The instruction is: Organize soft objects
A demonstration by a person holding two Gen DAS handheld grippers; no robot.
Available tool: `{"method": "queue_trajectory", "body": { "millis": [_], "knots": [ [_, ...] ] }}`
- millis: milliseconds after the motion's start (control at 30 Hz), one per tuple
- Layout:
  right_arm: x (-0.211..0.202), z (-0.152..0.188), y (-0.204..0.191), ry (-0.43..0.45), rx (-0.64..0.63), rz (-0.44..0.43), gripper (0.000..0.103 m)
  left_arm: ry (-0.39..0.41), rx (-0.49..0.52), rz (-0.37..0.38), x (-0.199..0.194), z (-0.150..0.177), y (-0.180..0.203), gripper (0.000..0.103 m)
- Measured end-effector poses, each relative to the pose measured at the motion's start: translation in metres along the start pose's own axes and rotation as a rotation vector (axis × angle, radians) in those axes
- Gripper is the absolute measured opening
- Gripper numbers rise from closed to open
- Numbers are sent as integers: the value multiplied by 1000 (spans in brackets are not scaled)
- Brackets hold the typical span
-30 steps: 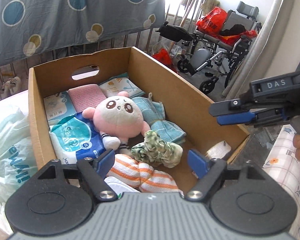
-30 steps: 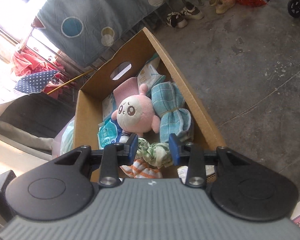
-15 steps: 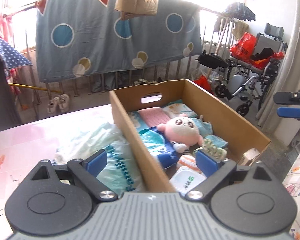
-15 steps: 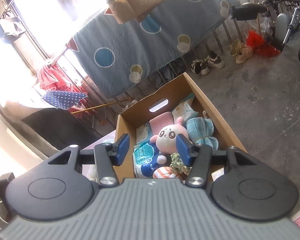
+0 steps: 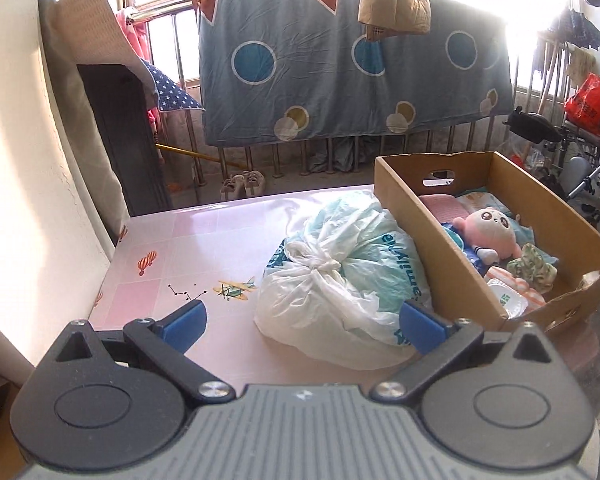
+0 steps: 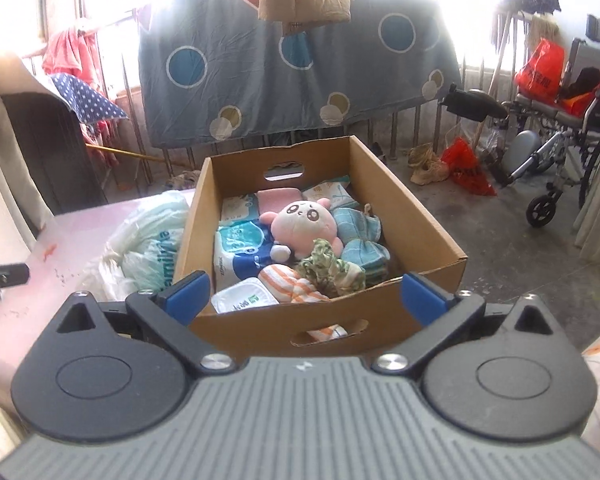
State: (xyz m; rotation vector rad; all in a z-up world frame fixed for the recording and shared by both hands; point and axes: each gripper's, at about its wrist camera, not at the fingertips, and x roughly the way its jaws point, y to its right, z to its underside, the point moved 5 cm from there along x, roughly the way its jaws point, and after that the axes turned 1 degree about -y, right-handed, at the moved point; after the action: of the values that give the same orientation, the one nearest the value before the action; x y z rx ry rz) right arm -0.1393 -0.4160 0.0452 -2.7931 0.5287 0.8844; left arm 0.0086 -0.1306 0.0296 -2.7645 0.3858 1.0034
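My left gripper (image 5: 302,322) and right gripper (image 6: 306,294) are both opening, nothing between the jaws of either. The soft things, the pink plush toy (image 6: 300,226), blue cloths (image 6: 360,240) and striped sock (image 6: 292,282), lie packed in the cardboard box (image 6: 420,220) on the table (image 5: 188,248). Only the tied plastic bag (image 5: 340,276) sits outside, just beside the box. I judge it comes next: I should grasp it at the knot, lift clear of the wall, and avoid crushing the toy.

In my left view the cardboard box (image 5: 428,216) hides part of the tissue packs, and the wheelchair (image 5: 588,164) is cut by the right edge. The print on the plastic bag (image 5: 340,276) is unreadable.
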Motion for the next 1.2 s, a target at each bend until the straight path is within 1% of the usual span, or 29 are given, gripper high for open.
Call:
{"method": "queue_trajectory", "body": {
  "millis": [67,133,233,267,400,533,633,767,900,967,1067,1133,1200],
  "knots": [
    [-2,8,-7,-4,-32,45,102,-7,-1,-14,-5,0,-1,103],
    [2,13,-11,-16,-45,67,102,4,6,-22,-7,-1,0,103],
    [5,17,-9,-29,-27,63,102,0,22,-51,-4,3,5,103],
    [6,17,-7,-34,-18,61,102,-6,22,-50,-3,4,6,103],
    [12,19,5,-45,35,80,102,-35,21,-9,6,9,15,103],
    [18,20,15,-57,57,117,102,-68,40,-23,19,13,26,103],
    [23,19,19,-59,33,151,102,-92,45,-31,27,15,32,103],
    [28,12,21,-60,8,190,102,-143,17,-34,42,15,39,103],
    [35,5,17,-64,-29,207,102,-175,-9,-33,50,14,44,103],
    [38,2,12,-58,-73,244,102,-176,-25,-32,48,11,44,103],
    [46,0,9,-59,-121,296,102,-156,-52,-32,41,3,42,103],
    [50,0,9,-68,-120,292,102,-137,-75,-19,33,-4,41,103],
    [53,-1,8,-78,-99,270,102,-123,-81,-7,29,-9,45,103]
  ]
}}
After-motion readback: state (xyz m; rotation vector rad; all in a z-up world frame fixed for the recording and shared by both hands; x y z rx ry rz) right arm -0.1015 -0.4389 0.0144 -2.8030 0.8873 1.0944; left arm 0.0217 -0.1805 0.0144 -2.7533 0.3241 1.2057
